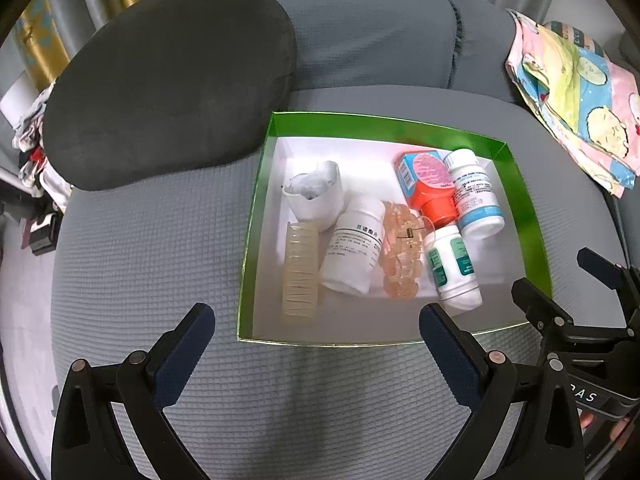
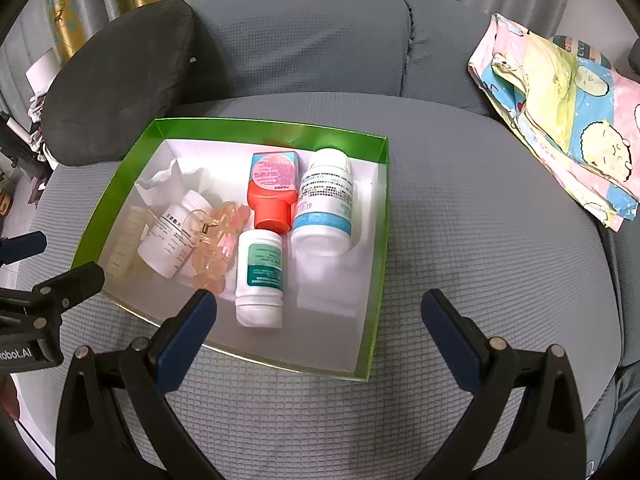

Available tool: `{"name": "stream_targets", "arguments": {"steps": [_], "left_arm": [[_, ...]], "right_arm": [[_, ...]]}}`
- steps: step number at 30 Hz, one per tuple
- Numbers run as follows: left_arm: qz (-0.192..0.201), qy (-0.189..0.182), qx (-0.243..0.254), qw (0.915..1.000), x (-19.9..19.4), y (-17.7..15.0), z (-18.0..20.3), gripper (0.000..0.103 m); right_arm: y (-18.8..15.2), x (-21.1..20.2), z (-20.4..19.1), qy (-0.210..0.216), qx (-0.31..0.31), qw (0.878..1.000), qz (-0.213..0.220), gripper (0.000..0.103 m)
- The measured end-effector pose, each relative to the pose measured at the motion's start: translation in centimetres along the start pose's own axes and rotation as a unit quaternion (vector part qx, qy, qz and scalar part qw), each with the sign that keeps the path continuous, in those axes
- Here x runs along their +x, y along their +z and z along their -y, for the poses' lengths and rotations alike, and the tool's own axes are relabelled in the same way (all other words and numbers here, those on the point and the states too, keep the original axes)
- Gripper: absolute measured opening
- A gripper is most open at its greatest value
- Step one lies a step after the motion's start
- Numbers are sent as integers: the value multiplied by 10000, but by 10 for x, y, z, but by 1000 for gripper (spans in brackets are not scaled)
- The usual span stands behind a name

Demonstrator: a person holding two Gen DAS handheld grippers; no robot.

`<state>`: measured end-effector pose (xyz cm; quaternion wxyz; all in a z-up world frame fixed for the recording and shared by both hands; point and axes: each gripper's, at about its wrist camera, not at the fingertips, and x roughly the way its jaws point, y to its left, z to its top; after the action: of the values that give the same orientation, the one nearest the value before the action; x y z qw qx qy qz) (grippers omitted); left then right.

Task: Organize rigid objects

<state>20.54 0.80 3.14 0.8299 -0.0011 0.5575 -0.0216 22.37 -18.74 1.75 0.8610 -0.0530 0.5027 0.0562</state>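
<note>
The box [image 2: 362, 240] is seen green-walled with a white floor, on a grey sofa [image 2: 480, 248] of small-check weave, beside a dark charcoal cushion [image 1: 168, 84]. White bottles are labelled blue [image 2: 324, 200], green [image 2: 260, 276] and grey-printed [image 1: 354, 248]; an orange-red bottle [image 2: 274, 204] is pink-labelled. The cloth [image 2: 560, 116] is patterned pink, blue and yellow with cartoon faces, and the clip [image 1: 400, 252] is translucent peach.

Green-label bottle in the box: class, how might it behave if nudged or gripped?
The green-label bottle lies on its side, so a sideways nudge would probably roll it toward the pink clip. Its smooth white plastic looks rigid but may slip between pads. It is probably light.
</note>
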Motion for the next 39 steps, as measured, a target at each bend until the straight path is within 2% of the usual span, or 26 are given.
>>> {"name": "stream_targets", "arguments": {"steps": [20,39], "left_arm": [[-102,7,9,9999,10,-1,-2,102],[56,48,12,10000,11,1,-1,102]], "right_arm": [[1,1,0,20,-18,10000,-3,102],[1,1,-4,10,-35,10000,1,102]]}}
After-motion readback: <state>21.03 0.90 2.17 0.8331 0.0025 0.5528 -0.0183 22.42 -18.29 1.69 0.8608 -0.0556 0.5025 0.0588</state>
